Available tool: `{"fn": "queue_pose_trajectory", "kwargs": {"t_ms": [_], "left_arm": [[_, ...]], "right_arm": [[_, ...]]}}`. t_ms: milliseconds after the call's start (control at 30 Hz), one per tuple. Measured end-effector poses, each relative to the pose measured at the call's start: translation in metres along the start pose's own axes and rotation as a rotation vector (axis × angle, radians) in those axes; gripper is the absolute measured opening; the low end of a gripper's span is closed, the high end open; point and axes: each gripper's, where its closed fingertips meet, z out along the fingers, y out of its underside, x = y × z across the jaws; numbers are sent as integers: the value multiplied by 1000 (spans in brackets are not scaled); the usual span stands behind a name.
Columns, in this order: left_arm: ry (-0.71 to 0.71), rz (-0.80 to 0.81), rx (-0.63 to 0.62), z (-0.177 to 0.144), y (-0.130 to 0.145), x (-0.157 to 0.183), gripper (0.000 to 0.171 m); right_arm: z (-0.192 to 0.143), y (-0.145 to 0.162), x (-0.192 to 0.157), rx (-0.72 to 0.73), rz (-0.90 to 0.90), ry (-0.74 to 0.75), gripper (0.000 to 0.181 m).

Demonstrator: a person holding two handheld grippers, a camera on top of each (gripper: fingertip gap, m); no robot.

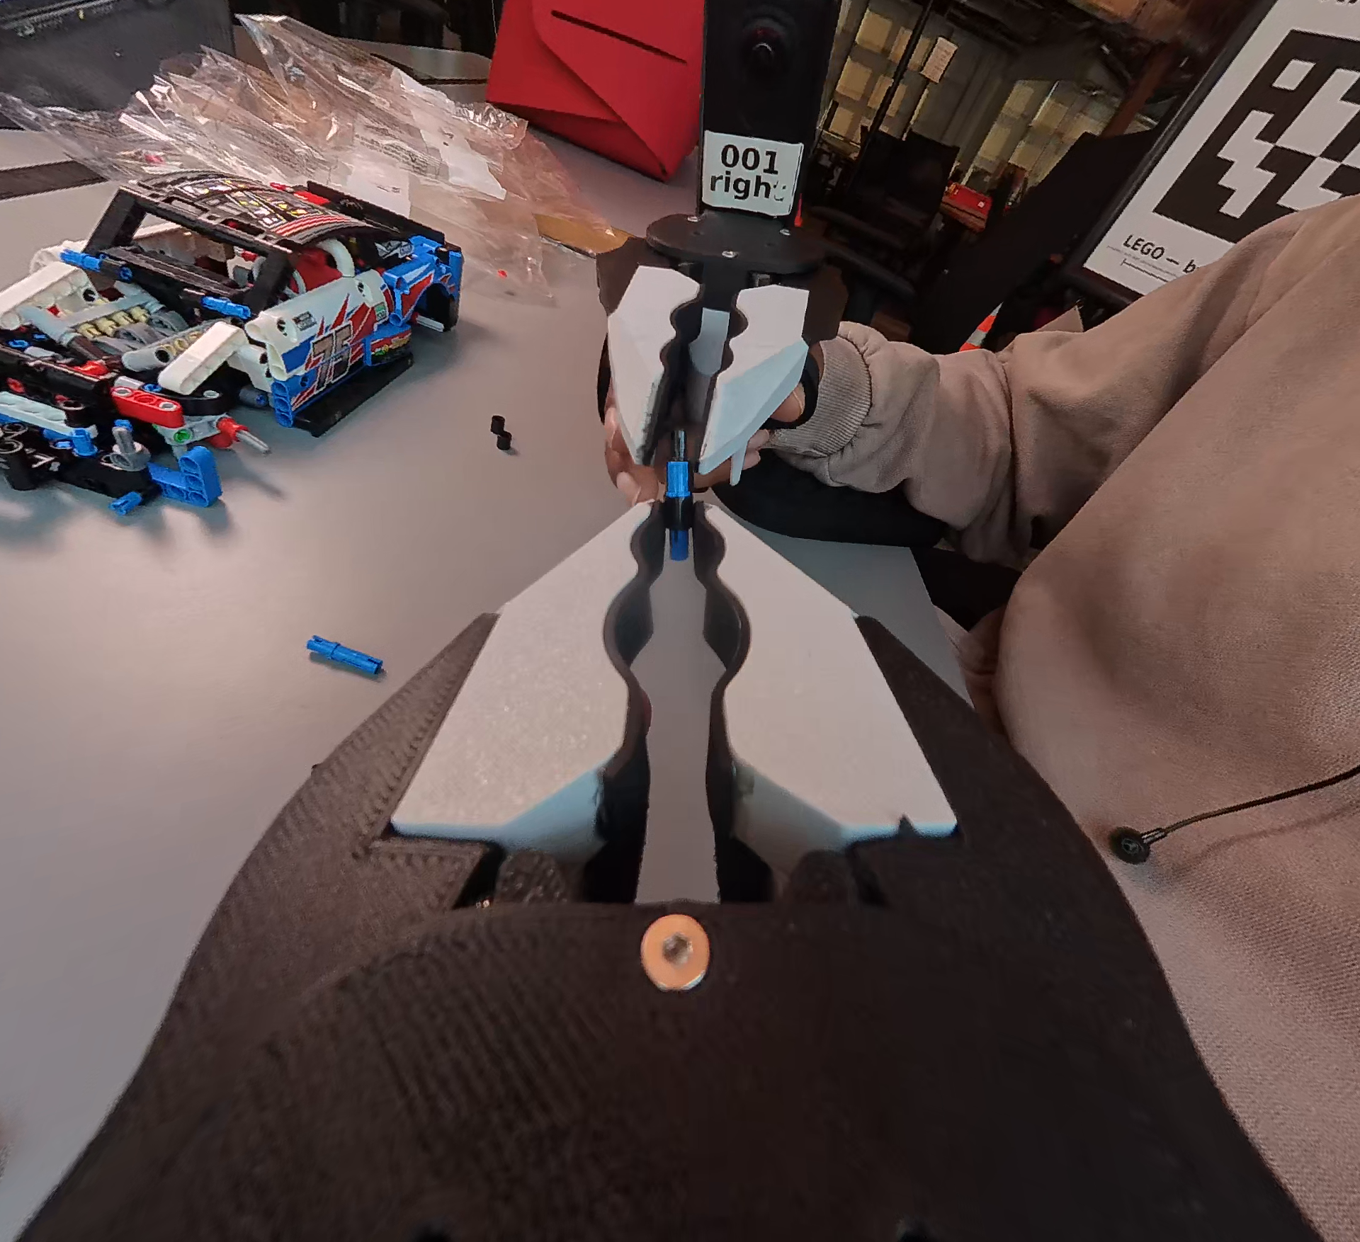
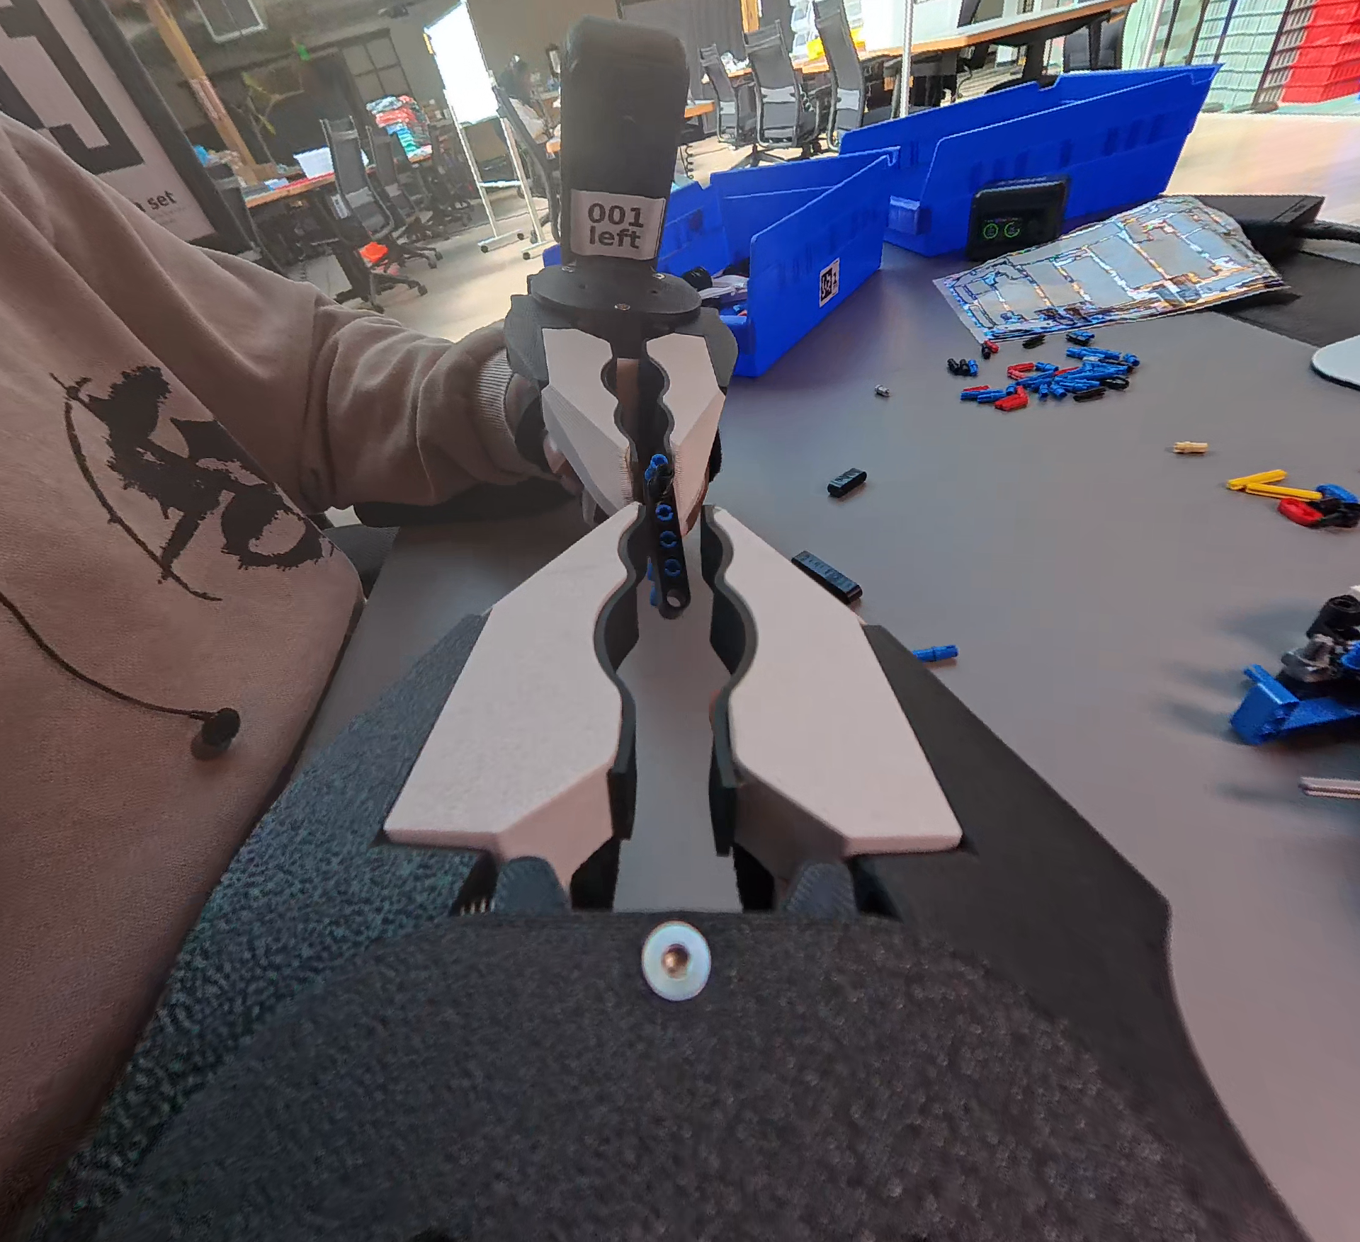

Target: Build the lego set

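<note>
Your left gripper [image 1: 678, 521] pinches a blue plastic pin [image 1: 677, 499]; your right gripper [image 2: 668, 548] pinches a black holed beam [image 2: 668, 555], its long axis running between both tips.

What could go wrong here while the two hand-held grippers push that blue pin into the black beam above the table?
1. The left hand-held gripper pinches the small blue plastic pin only at its tips; a skewed push could pop it out.
2. The right hand-held gripper holds the thin black holed beam by its edges, so it may pivot.
3. A dropped piece could roll off the grey table near its edge.
</note>
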Motion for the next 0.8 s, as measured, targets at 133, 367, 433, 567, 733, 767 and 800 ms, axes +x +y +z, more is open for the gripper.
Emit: {"fn": "queue_pose_trajectory", "kwargs": {"t_ms": [133, 367, 433, 567, 733, 767, 800], "left_arm": [[-10, -22, 4, 0, 0, -3, 6], [8, -286, 103, -7, -7, -20, 6], [26, -396, 131, -10, -8, -26, 6], [55, -490, 133, -8, -2, -29, 5], [75, -502, 77, 1, 7, -21, 6], [78, -504, 74, 2, 8, -20, 6], [82, -507, 73, 2, 8, -20, 6]], "right_arm": [[0, 1, 0, -21, 9, -2, 5], [-7, -8, 14, 25, -113, 116, 19], [-10, -10, 18, 17, -233, 186, 30], [-2, 3, 18, -97, -499, 274, 42], [10, 25, 16, -226, -635, 290, 35], [10, 26, 16, -234, -653, 294, 23], [10, 26, 15, -236, -663, 296, 22]]}}
